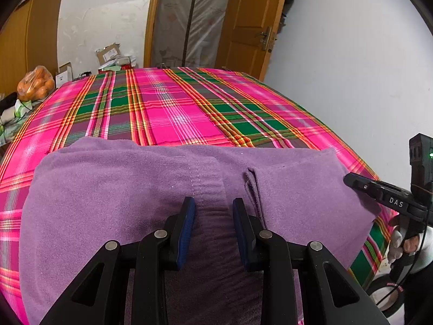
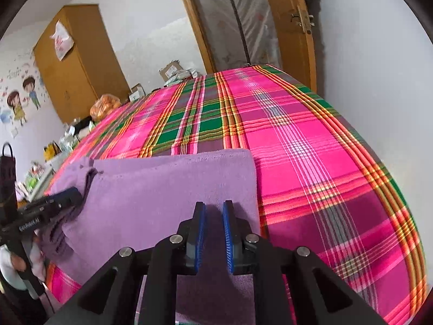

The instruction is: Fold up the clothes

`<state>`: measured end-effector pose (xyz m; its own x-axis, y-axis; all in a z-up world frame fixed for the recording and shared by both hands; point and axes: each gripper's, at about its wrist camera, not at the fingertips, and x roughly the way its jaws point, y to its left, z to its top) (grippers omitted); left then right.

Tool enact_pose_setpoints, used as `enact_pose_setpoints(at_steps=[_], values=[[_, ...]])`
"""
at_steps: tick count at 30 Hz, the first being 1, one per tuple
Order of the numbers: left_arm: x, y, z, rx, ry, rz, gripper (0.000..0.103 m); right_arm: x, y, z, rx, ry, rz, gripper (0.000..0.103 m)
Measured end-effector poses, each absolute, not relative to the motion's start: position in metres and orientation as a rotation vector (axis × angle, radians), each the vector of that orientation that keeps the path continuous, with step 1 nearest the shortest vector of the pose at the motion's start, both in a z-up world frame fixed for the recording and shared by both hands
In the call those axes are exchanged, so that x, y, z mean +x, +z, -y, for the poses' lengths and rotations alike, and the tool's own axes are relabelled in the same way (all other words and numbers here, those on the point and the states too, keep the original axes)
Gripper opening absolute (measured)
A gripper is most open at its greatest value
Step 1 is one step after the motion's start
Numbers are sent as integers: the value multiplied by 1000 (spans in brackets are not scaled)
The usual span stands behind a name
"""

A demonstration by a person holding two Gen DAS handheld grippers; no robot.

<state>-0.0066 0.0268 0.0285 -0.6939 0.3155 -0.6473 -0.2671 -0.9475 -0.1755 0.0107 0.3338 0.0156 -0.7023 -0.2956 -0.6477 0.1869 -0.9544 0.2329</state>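
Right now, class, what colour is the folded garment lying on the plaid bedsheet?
Purple: the folded garment is plain purple fleece, clearest in the left wrist view.

Black two-finger grippers with blue pads

The left gripper [image 1: 213, 211] and right gripper [image 2: 213, 214] show silver pivot screws; white lettering marks one, beside a white sleeve [image 1: 425, 249].

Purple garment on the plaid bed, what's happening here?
A person with a gripper in each hand is folding a purple fleece garment on the plaid bedspread. It already lies folded over. The left gripper and right gripper both hover over its near edge, jaws apart, gripping nothing.
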Motion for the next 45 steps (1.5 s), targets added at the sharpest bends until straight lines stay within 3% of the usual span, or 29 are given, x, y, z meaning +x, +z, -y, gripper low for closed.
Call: enact_pose_setpoints(at_steps=[16,23,40,45], values=[[23,49,-9,-928,2737,86,30,44,35,-298,903,-2644,111,18],[24,26,3,-1029,2730,114,30,36,11,-253,981,-2545,-25,18],[49,23,4,-986,2684,112,30,45,18,-283,993,-2566,52,16],[50,21,0,-989,2689,109,30,43,15,-317,1032,-2592,198,16]])
